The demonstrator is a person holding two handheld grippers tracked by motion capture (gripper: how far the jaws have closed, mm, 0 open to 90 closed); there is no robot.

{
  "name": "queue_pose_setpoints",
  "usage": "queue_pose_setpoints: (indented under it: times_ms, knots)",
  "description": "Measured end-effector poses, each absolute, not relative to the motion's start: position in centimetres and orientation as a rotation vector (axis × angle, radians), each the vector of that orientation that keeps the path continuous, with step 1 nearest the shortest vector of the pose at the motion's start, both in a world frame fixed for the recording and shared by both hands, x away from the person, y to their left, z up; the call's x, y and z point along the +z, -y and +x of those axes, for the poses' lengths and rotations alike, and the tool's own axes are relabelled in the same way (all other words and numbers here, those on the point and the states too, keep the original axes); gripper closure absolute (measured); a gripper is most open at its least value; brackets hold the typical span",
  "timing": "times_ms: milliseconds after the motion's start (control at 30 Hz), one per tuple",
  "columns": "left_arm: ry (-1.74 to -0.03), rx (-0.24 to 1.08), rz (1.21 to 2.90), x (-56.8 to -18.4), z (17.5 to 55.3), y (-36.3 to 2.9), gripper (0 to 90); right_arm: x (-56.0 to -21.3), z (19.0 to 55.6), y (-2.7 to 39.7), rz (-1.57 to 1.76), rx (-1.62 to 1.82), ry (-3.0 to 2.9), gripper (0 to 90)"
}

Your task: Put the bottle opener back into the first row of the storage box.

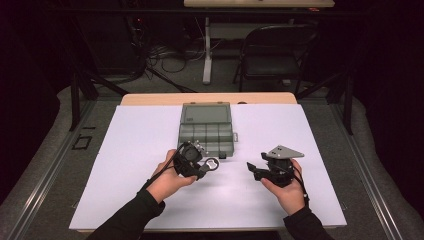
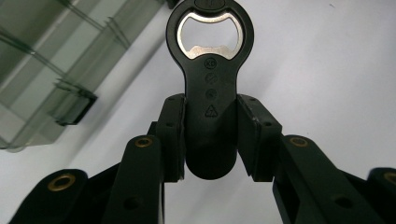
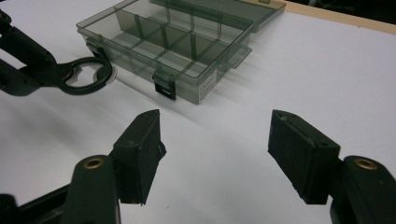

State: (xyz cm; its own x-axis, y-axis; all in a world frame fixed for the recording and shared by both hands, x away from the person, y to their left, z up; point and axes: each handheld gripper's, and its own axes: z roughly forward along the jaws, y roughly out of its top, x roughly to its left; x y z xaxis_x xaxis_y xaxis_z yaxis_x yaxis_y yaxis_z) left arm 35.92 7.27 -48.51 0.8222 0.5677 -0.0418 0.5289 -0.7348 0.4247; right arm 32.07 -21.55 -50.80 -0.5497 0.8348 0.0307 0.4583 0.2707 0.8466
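Bottle opener held just in front of an open compartment box

The left gripper (image 2: 211,133) clamps the black bottle opener (image 2: 211,88) by its handle, ring end forward — probably aimed at the box (image 1: 206,131). The right gripper (image 3: 219,154) waits nearby on that box's right, jaws wide — empty.

Bright, even overhead light on the white desk (image 1: 135,150), dark surroundings, soft shadows, slight overall softness, near tongs blurred in close views.
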Motion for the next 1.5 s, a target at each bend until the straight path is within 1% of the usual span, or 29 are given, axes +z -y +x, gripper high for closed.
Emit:
queue_pose_setpoints:
  times_ms: [633,800,833,1167,1500]
  knots:
    - [-0.843,0.17,2.559,-47.1,38.9,-9.5,64.7,-51.0,32.2,21.7,1.176,1.189,-2.117,34.2]
    - [-0.824,0.18,2.569,-46.8,40.3,-9.6,64.7,-51.0,32.2,21.7,1.178,1.193,-2.118,34.2]
    - [-0.821,0.179,2.574,-46.7,41.0,-9.5,64.7,-51.1,32.3,21.8,1.174,1.191,-2.12,34.2]
    - [-0.833,0.216,2.578,-46.2,44.6,-9.5,64.7,-51.3,32.4,22.1,1.191,1.191,-2.116,34.3]
    - [-0.854,0.244,2.602,-45.8,47.3,-8.9,64.7,-51.3,32.3,22.0,1.18,1.187,-2.114,34.3]
